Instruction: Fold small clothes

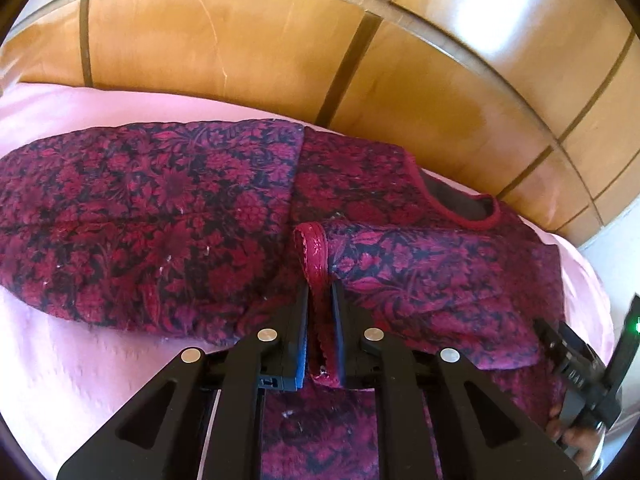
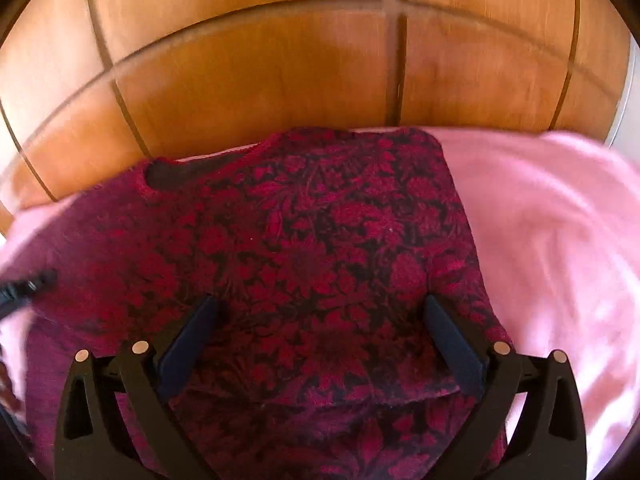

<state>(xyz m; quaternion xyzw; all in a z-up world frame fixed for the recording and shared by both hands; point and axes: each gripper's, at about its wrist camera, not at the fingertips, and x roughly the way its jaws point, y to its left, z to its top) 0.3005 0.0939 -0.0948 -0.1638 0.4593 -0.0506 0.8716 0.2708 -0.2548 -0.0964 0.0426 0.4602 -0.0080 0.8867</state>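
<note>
A maroon floral garment lies spread on a pink sheet, its neck opening towards the wooden headboard. A sleeve is folded across its body. My left gripper sits low over the near edge. Its jaws stand only a narrow gap apart, with the sleeve's red trim between them and the pads not clearly pressing it. In the right wrist view my right gripper hangs wide open above the garment, nothing between its fingers.
A wooden headboard with dark inlay lines runs along the far side of the bed. Bare pink sheet lies to the right of the garment. A hand holding the other gripper shows at the lower right.
</note>
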